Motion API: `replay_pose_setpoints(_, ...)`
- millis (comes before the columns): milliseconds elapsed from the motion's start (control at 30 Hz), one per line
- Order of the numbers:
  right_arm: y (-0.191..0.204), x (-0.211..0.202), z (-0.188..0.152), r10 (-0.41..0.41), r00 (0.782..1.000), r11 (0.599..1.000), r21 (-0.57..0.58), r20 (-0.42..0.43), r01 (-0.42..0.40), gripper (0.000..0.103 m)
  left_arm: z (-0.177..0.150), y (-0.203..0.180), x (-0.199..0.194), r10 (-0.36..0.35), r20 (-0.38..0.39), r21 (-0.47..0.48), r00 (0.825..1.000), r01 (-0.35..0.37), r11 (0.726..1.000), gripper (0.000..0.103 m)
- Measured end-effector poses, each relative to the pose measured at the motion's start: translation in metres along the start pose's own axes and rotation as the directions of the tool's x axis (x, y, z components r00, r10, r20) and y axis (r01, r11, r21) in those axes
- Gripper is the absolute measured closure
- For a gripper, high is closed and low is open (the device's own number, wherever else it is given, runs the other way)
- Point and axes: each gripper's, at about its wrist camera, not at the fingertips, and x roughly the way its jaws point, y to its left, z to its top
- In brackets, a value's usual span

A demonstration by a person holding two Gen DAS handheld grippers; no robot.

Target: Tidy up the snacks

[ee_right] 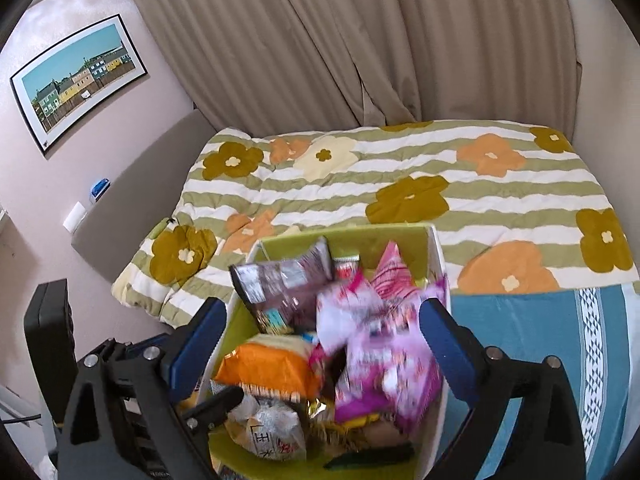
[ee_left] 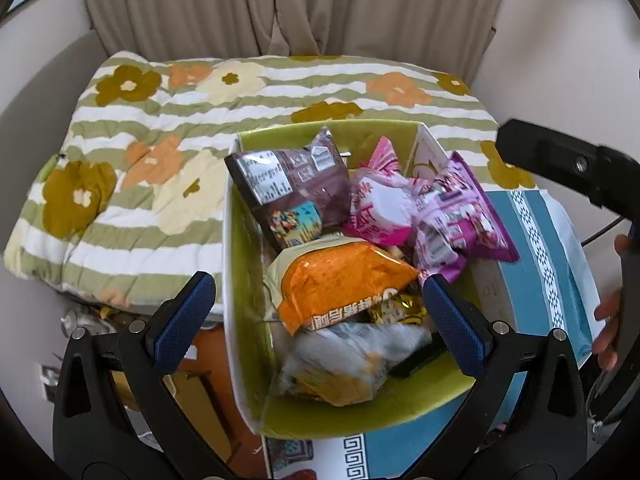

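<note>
Green-lined box (ee_left: 248, 264) standing on the bed, at the near edge of the floral quilt (ee_left: 132, 184) and beside the blue cloth (ee_left: 532, 264); packed with snack bags. Brown bag (ee_left: 292, 188) leaning against the box's far left wall; pink-white bag (ee_left: 378, 208) next to it; purple bag (ee_left: 460, 216) draped over the right wall, partly outside. Orange bag (ee_left: 340, 284) in the middle, on top of a pale bag (ee_left: 340, 364) at the near end. Left gripper (ee_left: 316, 316) over the near end of the box, fingers spread wide, nothing pinched; left finger (ee_left: 184, 320) outside the box wall, right finger inside. Right gripper (ee_right: 320, 340) over the same box, fingers spread, nothing pinched; purple bag blurred between them, pads not pressing it. Hand (ee_left: 610, 320) at right edge of left view. Beige curtain (ee_right: 320, 40) behind the bed; framed picture (ee_right: 76, 80) on the left wall.
</note>
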Motion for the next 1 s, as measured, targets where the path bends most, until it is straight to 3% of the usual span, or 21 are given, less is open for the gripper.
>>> replay_pose_setpoints(233,-0.007,-0.039,-0.018,0.011,0.999,1.000,-0.020,0.031,-0.010,0.007,-0.022,-0.028,-0.036,0.034,0.053,-0.012,0.998,-0.033,0.999,0.000)
replay_pose_setpoints(467,-0.016,-0.110,-0.040,-0.021,0.992,0.997,-0.067,0.124,0.029,0.007,-0.052,-0.079,-0.095,0.039,0.152,0.014,0.988,-0.042,0.999,0.000)
replay_pose_setpoints(733,-0.030,-0.197,-0.093,-0.138,0.967,0.981,-0.103,0.214,0.163,0.007,-0.099,-0.125,-0.156,0.025,0.267,0.010,0.963,-0.028,1.000,0.000)
replay_pose_setpoints(867,-0.037,-0.226,-0.117,-0.204,0.947,0.967,-0.101,0.247,0.235,0.000,-0.119,-0.139,-0.177,0.028,0.309,0.002,0.951,-0.030,1.000,0.000)
replay_pose_setpoints(1000,-0.049,-0.249,-0.137,-0.279,0.925,0.950,-0.066,0.260,0.305,0.000,-0.134,-0.148,-0.191,0.043,0.337,0.000,0.940,-0.045,0.999,0.000)
